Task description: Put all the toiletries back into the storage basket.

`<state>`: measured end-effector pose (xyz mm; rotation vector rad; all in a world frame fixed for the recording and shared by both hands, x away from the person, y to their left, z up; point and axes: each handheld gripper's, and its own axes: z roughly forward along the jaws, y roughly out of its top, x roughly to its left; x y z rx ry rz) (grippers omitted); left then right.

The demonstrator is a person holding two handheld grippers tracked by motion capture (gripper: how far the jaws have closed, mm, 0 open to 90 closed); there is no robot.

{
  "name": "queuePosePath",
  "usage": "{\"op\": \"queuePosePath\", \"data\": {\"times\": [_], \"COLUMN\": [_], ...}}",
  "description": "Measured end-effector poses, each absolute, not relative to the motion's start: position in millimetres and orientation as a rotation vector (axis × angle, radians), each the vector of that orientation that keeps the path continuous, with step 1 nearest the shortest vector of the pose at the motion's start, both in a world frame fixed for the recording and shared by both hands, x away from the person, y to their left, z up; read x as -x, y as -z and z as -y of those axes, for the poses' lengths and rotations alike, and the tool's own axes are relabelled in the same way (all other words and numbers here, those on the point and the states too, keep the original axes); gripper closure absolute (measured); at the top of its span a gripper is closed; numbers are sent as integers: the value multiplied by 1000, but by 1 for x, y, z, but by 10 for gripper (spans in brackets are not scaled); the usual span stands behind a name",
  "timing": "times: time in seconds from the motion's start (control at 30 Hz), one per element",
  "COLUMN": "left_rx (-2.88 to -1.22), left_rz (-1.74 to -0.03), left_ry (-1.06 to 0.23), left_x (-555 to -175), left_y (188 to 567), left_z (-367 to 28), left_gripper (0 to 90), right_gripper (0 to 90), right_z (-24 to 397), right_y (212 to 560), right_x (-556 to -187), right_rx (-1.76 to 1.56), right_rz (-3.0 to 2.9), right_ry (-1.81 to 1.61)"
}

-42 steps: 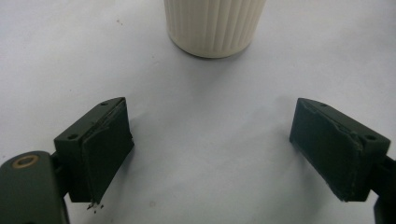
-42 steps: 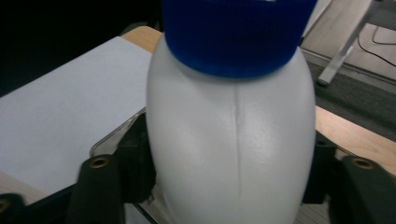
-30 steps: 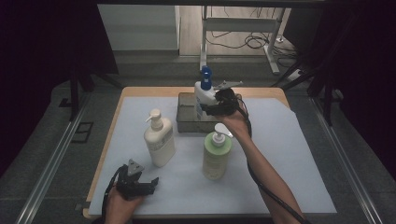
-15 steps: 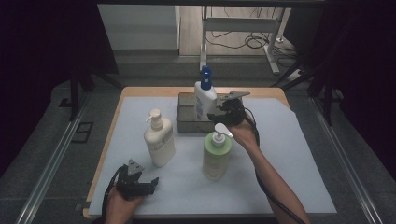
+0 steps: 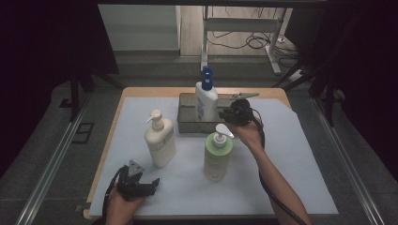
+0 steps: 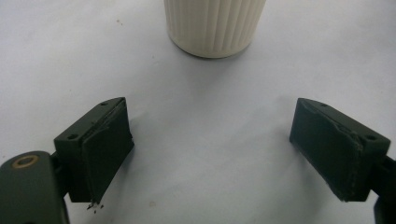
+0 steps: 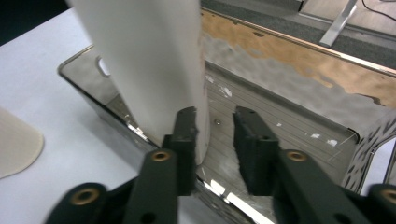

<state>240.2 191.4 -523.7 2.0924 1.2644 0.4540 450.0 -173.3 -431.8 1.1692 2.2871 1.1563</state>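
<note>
Right gripper (image 5: 231, 115): jaws just closing, nothing between them | white bottle (image 5: 206, 101): upright in metal tray (image 5: 187, 123), just left of gripper | left gripper (image 5: 141, 186): open, well apart.

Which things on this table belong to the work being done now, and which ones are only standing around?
In the job:
- white bottle with blue cap, standing in the tray
- metal tray

Only standing by, perhaps waiting their turn:
- cream pump bottle
- green pump bottle
- white sheet under everything
</note>
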Motion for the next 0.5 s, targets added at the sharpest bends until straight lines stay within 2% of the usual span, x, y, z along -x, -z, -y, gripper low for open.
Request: {"op": "queuePosePath", "data": {"times": [0.03,0.13,0.17,0.5], "left_rx": [-2092,-2092,-2092,-2092], "left_rz": [-1265,-1264,-1264,-1264], "left_ry": [-454,-454,-453,-452], "left_x": [-240,-240,-240,-240], "left_y": [524,524,524,524], "left_z": [-191,-191,-191,-192], "left_gripper": [122,122,122,122], "right_gripper": [785,823,863,896], "right_z": [173,171,167,151], "right_y": [433,436,439,450], "right_x": [-453,-456,-459,-472], "right_rx": [-1174,-1177,-1177,-1191], "right_rz": [-2284,-2288,-2293,-2315], "right_ry": [-1142,-1140,-1132,-1049]}}
